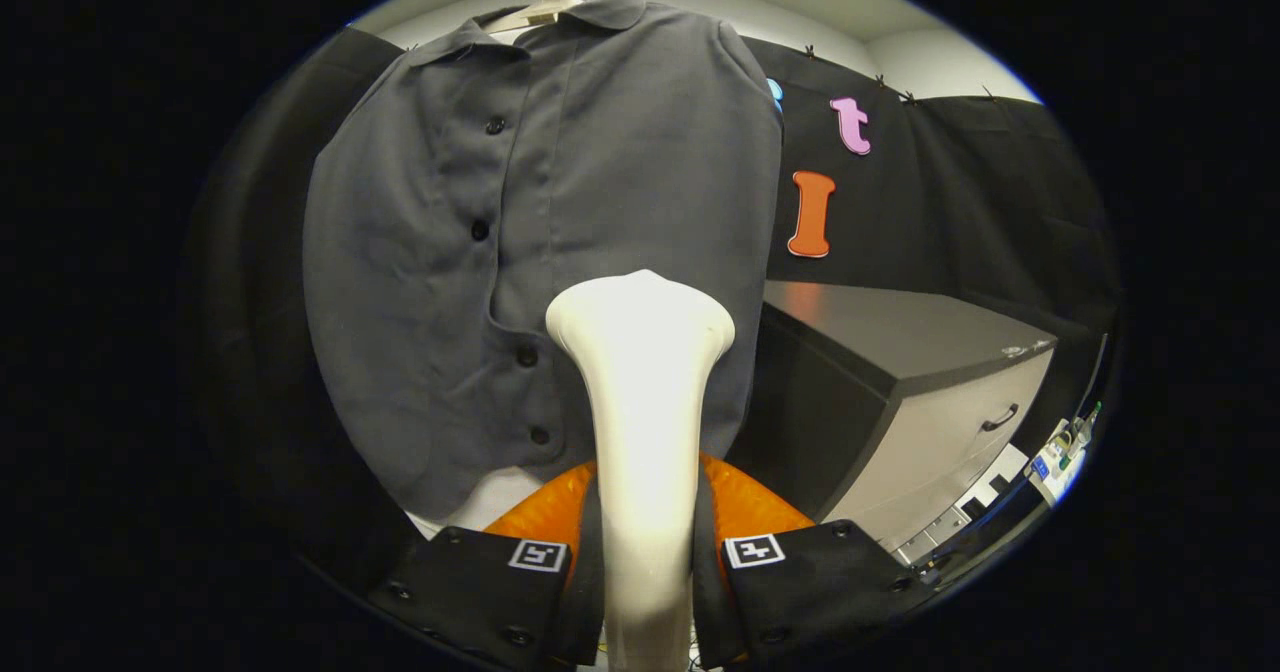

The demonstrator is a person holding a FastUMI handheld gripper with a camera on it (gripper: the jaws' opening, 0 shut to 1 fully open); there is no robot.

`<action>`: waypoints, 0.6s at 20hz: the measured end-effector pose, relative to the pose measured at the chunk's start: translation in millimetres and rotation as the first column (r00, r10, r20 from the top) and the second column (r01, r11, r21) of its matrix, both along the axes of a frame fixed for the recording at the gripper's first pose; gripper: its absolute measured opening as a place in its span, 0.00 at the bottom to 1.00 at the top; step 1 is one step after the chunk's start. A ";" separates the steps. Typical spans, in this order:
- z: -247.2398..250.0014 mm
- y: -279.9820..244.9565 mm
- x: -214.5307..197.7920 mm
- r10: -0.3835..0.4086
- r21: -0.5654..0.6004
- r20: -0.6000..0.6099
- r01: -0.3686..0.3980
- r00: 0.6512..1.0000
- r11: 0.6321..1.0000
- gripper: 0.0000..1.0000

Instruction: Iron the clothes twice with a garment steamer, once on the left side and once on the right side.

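The gripper (645,572) was clenched on the steamer (640,392), both fingers (500,582) pressing its white handle from either side, and the steamer's flared head stood up beyond them against the lower right part of the shirt (560,232), over the panel right of the button row. The grey shirt hung on a hanger (545,4), its 5 visible buttons running down left of the steamer head, with broad cloth open above the head up to the collar and more to the left. A cabinet (920,392) stood just right of the shirt's hem edge, narrowing the room there.
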State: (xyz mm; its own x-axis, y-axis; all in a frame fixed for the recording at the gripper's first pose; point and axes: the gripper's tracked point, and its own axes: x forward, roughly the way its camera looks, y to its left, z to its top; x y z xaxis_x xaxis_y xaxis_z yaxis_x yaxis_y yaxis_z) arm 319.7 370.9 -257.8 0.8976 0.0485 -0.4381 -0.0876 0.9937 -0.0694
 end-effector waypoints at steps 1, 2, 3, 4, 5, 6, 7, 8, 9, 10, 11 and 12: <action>-7.7 -0.2 -3.9 0.000 0.005 -0.019 0.000 1.000 1.000 0.44; -15.8 0.6 -8.0 0.000 0.007 -0.038 0.000 0.999 1.000 0.44; -24.2 0.6 -10.5 -0.001 0.006 -0.054 0.001 0.999 1.000 0.43; -31.5 -0.9 -13.9 -0.003 0.002 -0.070 0.003 0.998 1.000 0.43; -38.2 -2.8 -16.6 -0.007 -0.001 -0.084 0.007 0.996 1.000 0.43; -46.9 -5.7 -20.6 -0.011 -0.004 -0.100 0.011 0.995 1.000 0.44; -53.6 -7.8 -23.4 -0.015 -0.006 -0.115 0.014 0.993 1.000 0.44; -61.1 -10.2 -27.4 -0.018 -0.007 -0.127 0.018 0.992 1.000 0.44; -65.4 -12.1 -29.4 -0.023 -0.006 -0.138 0.022 0.990 1.000 0.44; -67.2 -13.0 -31.1 -0.027 -0.005 -0.148 0.027 0.989 1.000 0.43; -67.2 -14.4 -31.4 -0.036 -0.003 -0.149 0.036 0.988 0.999 0.43; -65.8 -16.2 -32.9 -0.045 -0.007 -0.149 0.044 0.988 0.999 0.44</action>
